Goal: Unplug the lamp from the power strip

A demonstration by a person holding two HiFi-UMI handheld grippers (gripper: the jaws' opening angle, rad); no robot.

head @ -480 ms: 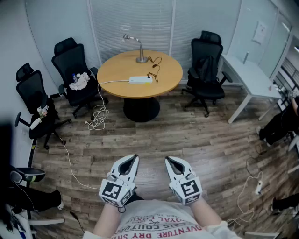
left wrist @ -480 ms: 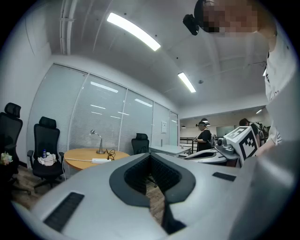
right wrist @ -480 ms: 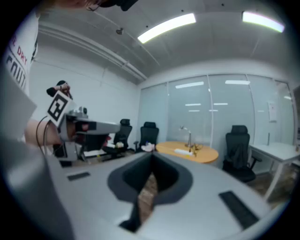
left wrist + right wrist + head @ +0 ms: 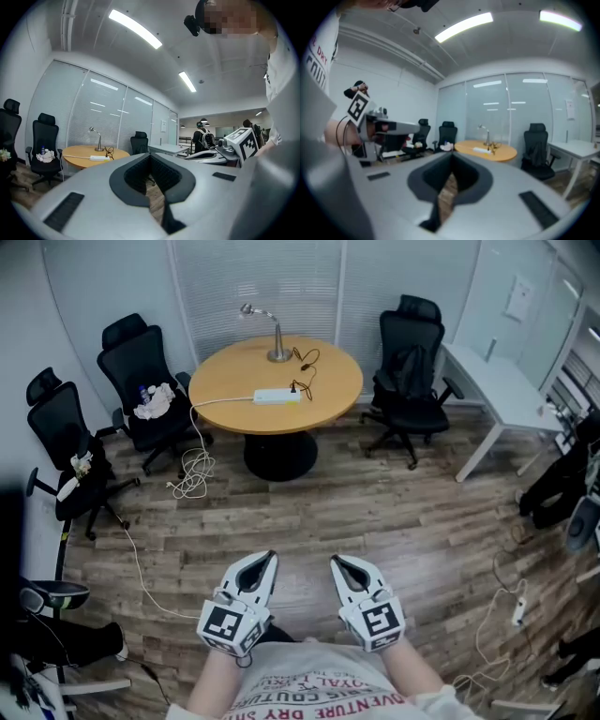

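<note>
Head view: the left gripper (image 4: 265,562) and right gripper (image 4: 339,564) are held side by side at the near edge, above wooden floor, well apart from the round table (image 4: 220,401) at the far side. On it the lamp (image 4: 276,337) stands at the far edge, with the power strip (image 4: 277,397) nearer; a dark cord (image 4: 307,371) runs between them. Only here is the strip's white cable (image 4: 192,470) seen coiled on the floor to the left.

Left gripper view: the jaws are closed together with nothing between them. The lamp and strip are seen far off to the left, and only here people (image 4: 204,137) standing beyond a doorway.

Right gripper view: the jaws are fully closed and empty. The table lies far ahead, right of centre, and the left gripper appears at the left.
</note>
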